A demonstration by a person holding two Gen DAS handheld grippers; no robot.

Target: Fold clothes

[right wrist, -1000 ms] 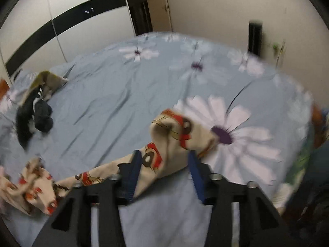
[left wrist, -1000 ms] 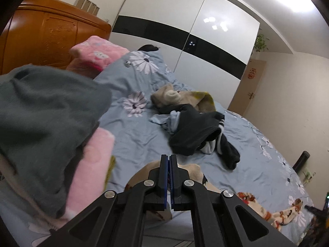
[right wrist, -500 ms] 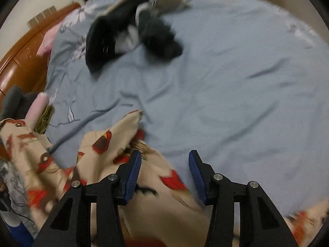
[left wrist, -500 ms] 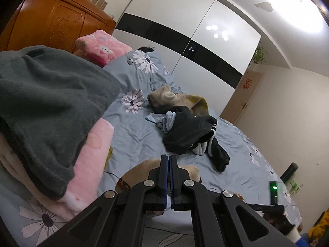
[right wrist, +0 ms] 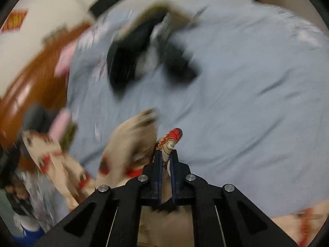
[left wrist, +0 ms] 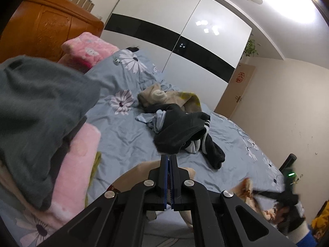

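A home bedroom — bed [left wrist: 127, 135], wardrobe [left wrist: 185, 41] (sliding doors).

The right wrist view is smeared by motion, so the dark clothes pile [right wrist: 144, 53] at upper centre and the wooden headboard [right wrist: 30, 86] at left are only streaks. The patterned cream garment [right wrist: 127, 142] blurs at lower left and is cut off by the bottom edge. In the left wrist view the right tongs [left wrist: 255, 193] at lower right are a dark blur, and the grey garment [left wrist: 37, 111] runs off the left edge.
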